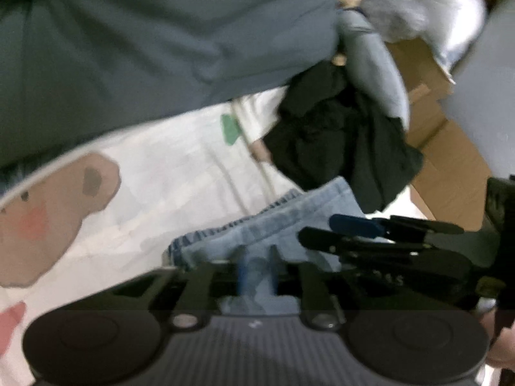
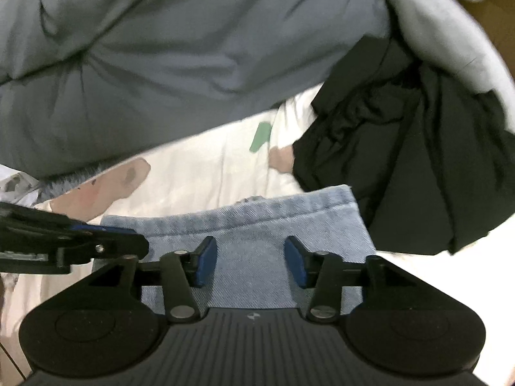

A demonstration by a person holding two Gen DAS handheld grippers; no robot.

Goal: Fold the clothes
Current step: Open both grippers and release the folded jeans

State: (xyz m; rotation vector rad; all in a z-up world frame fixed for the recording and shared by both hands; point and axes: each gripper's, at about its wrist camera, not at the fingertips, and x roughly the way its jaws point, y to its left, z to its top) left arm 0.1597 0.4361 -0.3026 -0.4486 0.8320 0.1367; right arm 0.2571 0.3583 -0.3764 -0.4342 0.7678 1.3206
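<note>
A folded light-blue denim garment lies on a white sheet with a bear print. My left gripper hovers low over the denim's near part. Its fingers are blurred and stand a little apart, with denim showing in the gap. In the right wrist view my left gripper comes in from the left at the denim's left edge. My right gripper stands open above the denim, its blue pads well apart and pressing on nothing. From the left wrist view my right gripper is at the denim's right side.
A crumpled black garment lies just right of the denim. A grey-blue quilt fills the far side. A pale blue garment drapes behind the black one. A cardboard box stands at the right.
</note>
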